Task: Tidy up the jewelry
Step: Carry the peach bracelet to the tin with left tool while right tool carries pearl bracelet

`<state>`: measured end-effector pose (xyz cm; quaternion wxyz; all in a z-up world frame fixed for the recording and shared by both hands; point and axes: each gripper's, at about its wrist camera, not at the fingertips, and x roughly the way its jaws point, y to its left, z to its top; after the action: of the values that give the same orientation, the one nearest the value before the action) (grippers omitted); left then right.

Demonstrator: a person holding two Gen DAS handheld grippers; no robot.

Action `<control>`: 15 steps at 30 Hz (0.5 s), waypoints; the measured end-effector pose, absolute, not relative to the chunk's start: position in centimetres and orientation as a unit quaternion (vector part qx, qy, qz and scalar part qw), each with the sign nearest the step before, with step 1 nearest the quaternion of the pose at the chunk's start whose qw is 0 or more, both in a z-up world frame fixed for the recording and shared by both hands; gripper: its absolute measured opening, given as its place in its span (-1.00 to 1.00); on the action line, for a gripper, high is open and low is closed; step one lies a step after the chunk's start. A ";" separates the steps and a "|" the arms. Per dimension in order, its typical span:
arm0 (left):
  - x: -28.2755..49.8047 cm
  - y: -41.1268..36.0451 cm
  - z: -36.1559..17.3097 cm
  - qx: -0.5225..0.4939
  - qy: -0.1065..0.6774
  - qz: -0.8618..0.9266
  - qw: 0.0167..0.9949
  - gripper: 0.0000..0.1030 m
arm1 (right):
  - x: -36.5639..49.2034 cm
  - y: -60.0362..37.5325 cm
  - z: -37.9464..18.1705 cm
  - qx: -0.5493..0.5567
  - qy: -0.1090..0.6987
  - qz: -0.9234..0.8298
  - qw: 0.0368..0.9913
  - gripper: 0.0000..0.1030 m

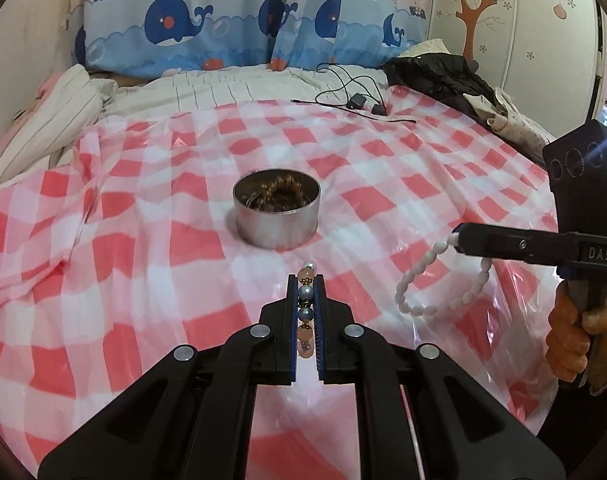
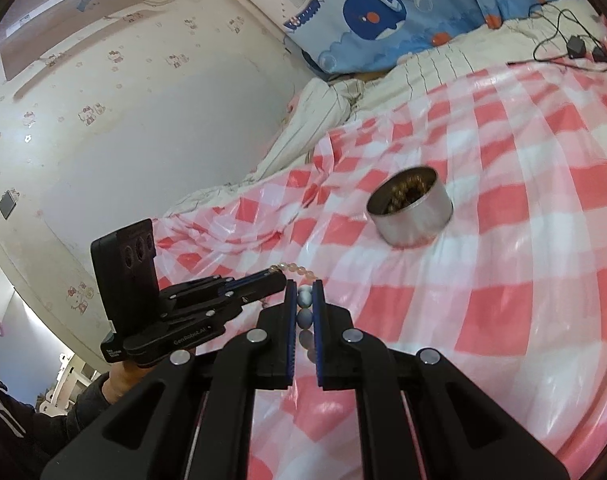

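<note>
My left gripper (image 1: 306, 280) is shut on a bracelet of pink and blue-grey beads (image 1: 305, 312), held above the checked cloth. A round metal tin (image 1: 276, 213) stands ahead of it with brown beaded jewelry inside. To the right, my right gripper (image 1: 455, 238) is shut on a white bead bracelet (image 1: 419, 280) that hangs in a loop below its tip. In the right wrist view the white beads (image 2: 304, 312) sit between the right gripper (image 2: 304, 286) pads, the left gripper (image 2: 281, 278) with its pink beads (image 2: 299, 270) is just left of them, and the tin (image 2: 413, 214) stands ahead to the right.
A glossy pink and white checked plastic cloth (image 1: 183, 240) covers the bed. Black cables and chargers (image 1: 355, 100) lie at the far side, dark clothing (image 1: 435, 76) at the far right, a striped pillow (image 1: 55, 120) at the left. A whale-print curtain (image 1: 223, 24) hangs behind.
</note>
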<state>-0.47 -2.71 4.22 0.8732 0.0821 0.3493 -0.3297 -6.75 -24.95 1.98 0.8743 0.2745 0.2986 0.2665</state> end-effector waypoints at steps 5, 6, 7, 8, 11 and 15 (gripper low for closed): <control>1.0 -3.0 4.9 0.074 0.344 -0.327 0.877 -0.88 | -5.0 -25.7 3.0 0.286 0.277 0.260 0.880 -0.84; 1.4 -3.2 5.0 0.073 0.343 -0.326 0.878 -0.88 | -4.5 -25.8 3.2 0.287 0.273 0.259 0.881 -0.84; 1.7 -3.3 5.1 0.073 0.342 -0.324 0.879 -0.88 | -4.1 -25.9 3.3 0.287 0.271 0.257 0.882 -0.84; 2.0 -3.4 5.3 0.073 0.340 -0.324 0.880 -0.88 | -3.6 -25.9 3.4 0.288 0.269 0.257 0.882 -0.84; 3.1 -4.0 5.7 0.074 0.335 -0.325 0.881 -0.88 | -2.1 -25.9 3.6 0.287 0.267 0.255 0.884 -0.84; 4.6 -4.9 5.9 0.073 0.335 -0.326 0.881 -0.88 | -0.2 -25.9 3.4 0.286 0.272 0.254 0.883 -0.84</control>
<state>4.59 -4.91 5.90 0.8811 0.0734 0.3351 -0.3257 -0.18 -25.88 3.36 0.8827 0.2864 0.2725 0.2540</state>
